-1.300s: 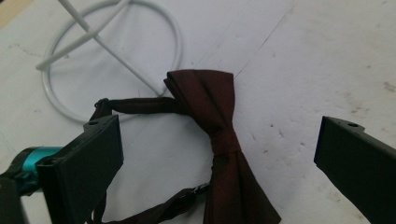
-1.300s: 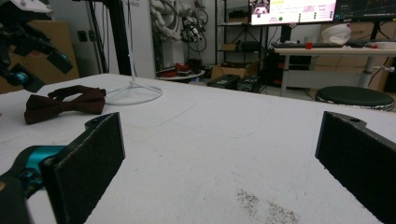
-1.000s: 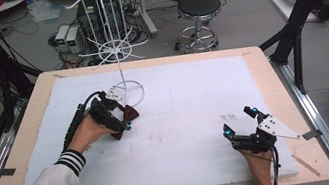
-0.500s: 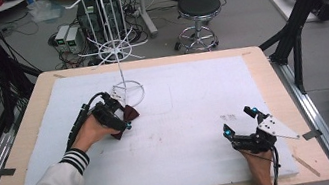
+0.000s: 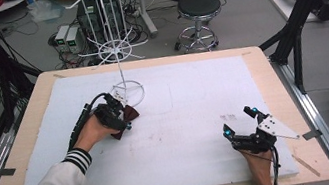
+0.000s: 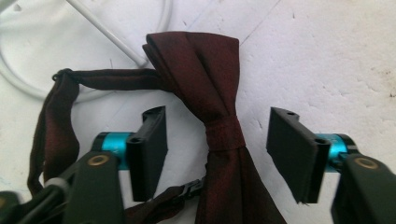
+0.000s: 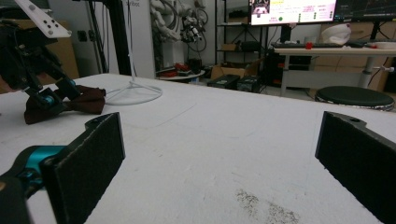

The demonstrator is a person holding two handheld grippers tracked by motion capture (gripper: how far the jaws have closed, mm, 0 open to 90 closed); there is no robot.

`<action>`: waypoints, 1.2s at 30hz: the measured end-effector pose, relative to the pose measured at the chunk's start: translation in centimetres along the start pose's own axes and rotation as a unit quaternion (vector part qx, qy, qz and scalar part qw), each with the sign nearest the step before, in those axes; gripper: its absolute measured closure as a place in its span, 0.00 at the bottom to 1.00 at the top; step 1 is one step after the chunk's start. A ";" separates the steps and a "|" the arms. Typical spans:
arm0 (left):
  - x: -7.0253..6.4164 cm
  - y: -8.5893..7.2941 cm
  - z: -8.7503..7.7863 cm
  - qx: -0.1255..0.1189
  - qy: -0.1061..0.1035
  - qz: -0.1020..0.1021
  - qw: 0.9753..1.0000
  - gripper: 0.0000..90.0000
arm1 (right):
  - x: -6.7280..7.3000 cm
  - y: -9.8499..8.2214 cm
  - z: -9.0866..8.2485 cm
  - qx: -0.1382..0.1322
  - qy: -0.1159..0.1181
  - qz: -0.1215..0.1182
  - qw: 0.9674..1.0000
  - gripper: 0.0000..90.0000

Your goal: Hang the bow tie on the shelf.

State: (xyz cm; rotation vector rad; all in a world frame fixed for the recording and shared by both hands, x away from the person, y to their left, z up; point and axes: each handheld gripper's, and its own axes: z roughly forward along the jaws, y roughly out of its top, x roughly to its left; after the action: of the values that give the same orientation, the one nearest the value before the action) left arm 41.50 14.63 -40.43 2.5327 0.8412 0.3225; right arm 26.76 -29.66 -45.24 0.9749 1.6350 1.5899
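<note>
Dark maroon satin is what the work turns on: a bow tie [image 6: 210, 107] lies flat on the white table cover [image 5: 197, 117], at the left of the table, just beside the ring base of a white wire rack [image 5: 118, 54]. Its thin neck strap [image 6: 60, 116] loops off to one side and runs across the rack's base wire.

The left gripper [image 5: 115, 117] hangs right over the tie. In the left gripper view its jaws stand spread, one on each side of the tie's centre knot [image 6: 225, 133], not yet touching the cloth. The step in hand looks like a pick-up, and the line-up is already good: the knot sits about midway between the pads. To do it well, I would lower straight down until the tips reach the cover, then close on the knot itself (the thickest, firmest part), so that the wings don't slip out or bunch. The strap is the thing to mind; a lift toward the rack could snag it on the base wire, so a slow rise that lets the strap trail free seems wise.

Further right, near the table's front edge, the right gripper [image 5: 241, 122] rests well apart from the tie, its jaws wide open on nothing.
</note>
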 end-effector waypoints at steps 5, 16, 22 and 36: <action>0.0 0.0 0.0 0.006 -0.003 -0.004 1.000 0.56 | 0.0 0.0 0.0 0.000 0.000 -0.001 1.000 0.01; -0.3 0.2 0.1 0.026 0.010 -0.008 1.000 0.83 | 0.0 0.0 0.0 0.000 0.000 0.001 1.000 0.01; -0.5 0.2 -0.5 0.006 0.016 -0.006 1.000 0.83 | 0.0 0.0 0.0 0.001 0.000 0.003 1.000 0.01; 0.0 -0.7 -3.5 -0.072 0.003 -0.030 0.997 0.83 | 0.0 0.0 0.0 0.000 -0.001 -0.002 1.000 0.01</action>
State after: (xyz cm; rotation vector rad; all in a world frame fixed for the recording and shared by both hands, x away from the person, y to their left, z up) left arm 39.96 16.32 -37.73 2.3692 0.8634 0.3587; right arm 26.77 -29.65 -45.25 0.9725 1.6348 1.5866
